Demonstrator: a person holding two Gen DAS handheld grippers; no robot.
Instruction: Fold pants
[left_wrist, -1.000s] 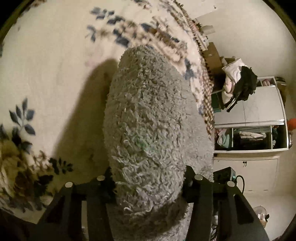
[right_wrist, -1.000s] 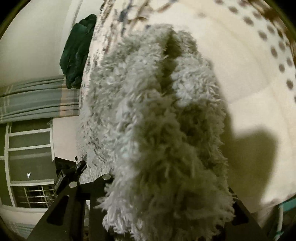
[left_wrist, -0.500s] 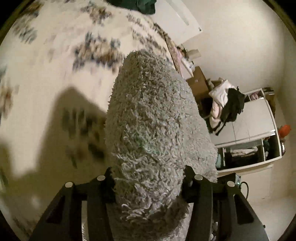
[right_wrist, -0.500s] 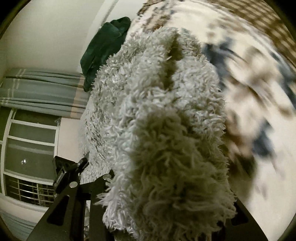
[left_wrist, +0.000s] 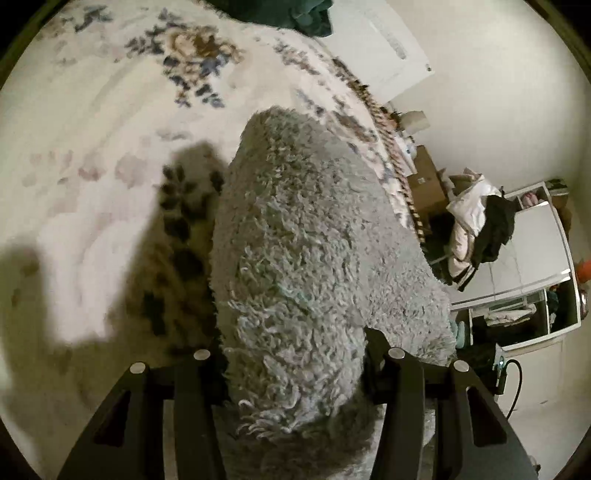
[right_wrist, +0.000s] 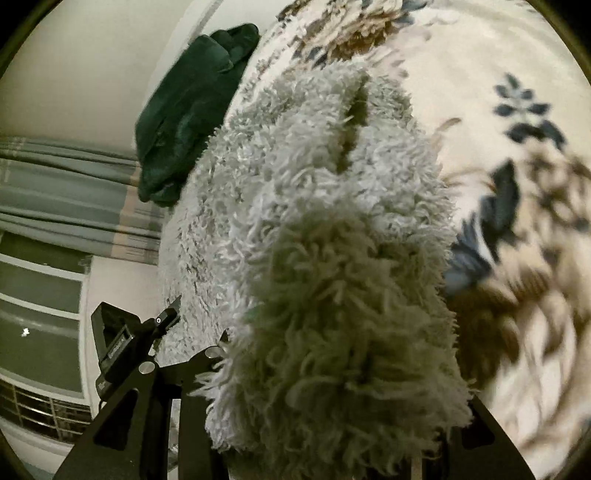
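Note:
Grey fluffy fleece pants (left_wrist: 303, 266) bulge up between the black fingers of my left gripper (left_wrist: 295, 354), which is shut on a thick bunch of them. In the right wrist view the same shaggy grey pants (right_wrist: 332, 258) fill the middle, and my right gripper (right_wrist: 332, 373) is shut on another bunch; its right finger is mostly hidden by pile. Both bunches hang over a cream bedspread with blue and brown flowers (left_wrist: 92, 155). The other gripper's black body (right_wrist: 122, 343) shows at the lower left of the right view.
A dark green garment (right_wrist: 192, 110) lies at the bed's far end (left_wrist: 280, 14). Beyond the bed's edge stand a white cabinet with open shelves (left_wrist: 532, 280), cardboard boxes and piled clothes (left_wrist: 480, 221). Grey curtains (right_wrist: 66, 192) and a window are on the right view's left.
Both grippers have swept across the bed with the pants still held. The flower pattern has slid past beneath them, the green garment has come closer, and the cabinet has shifted in the left view.

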